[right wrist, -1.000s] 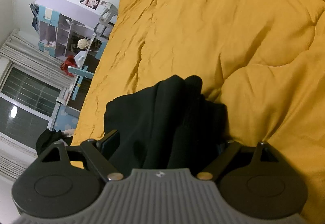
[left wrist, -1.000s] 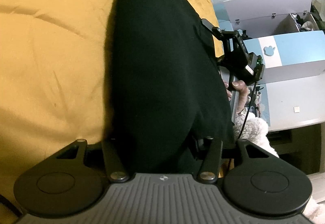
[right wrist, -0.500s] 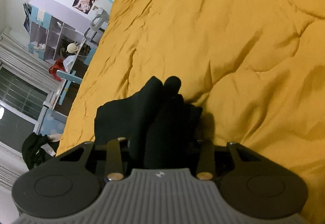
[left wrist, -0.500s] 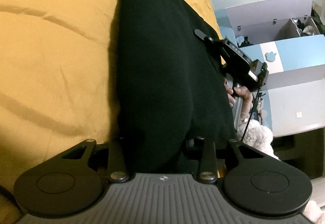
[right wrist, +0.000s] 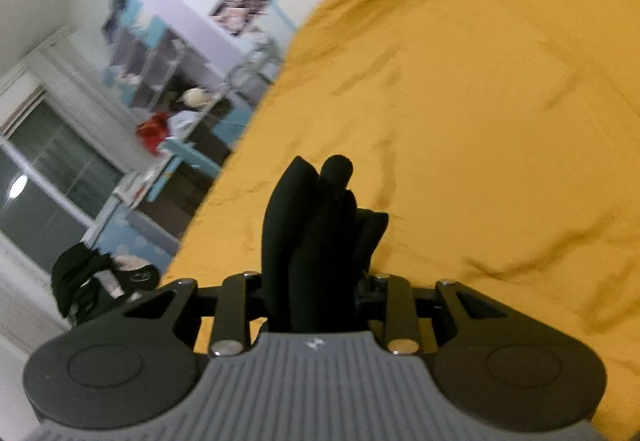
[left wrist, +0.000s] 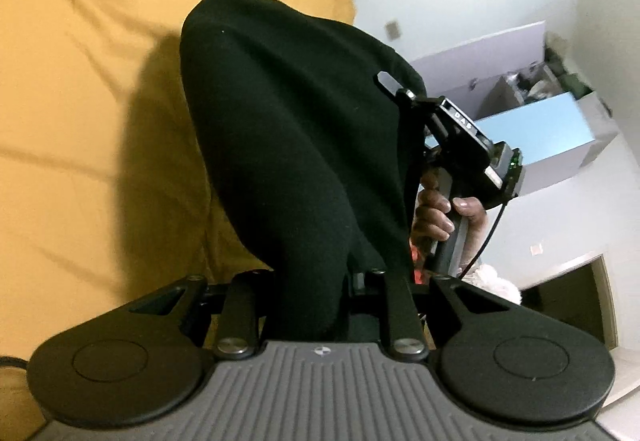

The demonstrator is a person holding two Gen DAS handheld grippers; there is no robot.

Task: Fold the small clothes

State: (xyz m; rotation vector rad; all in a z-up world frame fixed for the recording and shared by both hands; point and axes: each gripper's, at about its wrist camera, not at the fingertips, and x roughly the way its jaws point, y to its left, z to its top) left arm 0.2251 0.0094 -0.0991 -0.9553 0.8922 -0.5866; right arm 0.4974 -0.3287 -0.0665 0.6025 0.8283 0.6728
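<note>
We've got the black garment clamped in both: left gripper frame btm-centre, right gripper too, yellow duvet behind

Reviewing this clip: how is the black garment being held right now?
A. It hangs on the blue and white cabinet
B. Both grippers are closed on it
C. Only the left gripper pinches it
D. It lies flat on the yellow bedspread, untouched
B: the black garment is bunched between the fingers of the left gripper, and the right gripper also clamps a wad of it above the yellow bedspread.
</note>
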